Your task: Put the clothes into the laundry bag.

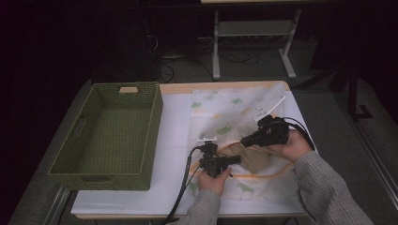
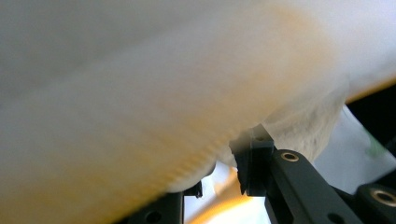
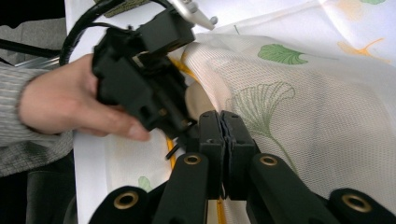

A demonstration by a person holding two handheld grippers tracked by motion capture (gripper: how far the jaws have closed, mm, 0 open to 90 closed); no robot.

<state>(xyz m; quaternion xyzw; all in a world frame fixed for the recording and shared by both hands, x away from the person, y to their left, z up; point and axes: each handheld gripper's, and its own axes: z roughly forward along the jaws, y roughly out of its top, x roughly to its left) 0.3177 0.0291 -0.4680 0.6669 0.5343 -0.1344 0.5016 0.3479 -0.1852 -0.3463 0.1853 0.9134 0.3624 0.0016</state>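
A white mesh laundry bag printed with green and orange ginkgo leaves and edged with an orange zip (image 1: 234, 123) is laid at centre-right of the high view, on the white table cover (image 1: 173, 122), right of the green woven basket (image 1: 110, 136). The fabric is judged light, limp and non-fragile; it will sag and bunch, so hold is best taken at the stiffer zip edge. The right gripper (image 3: 223, 135) is clenched, seemingly on a fold at the opening. The left gripper (image 2: 222, 179) is parted around fabric.
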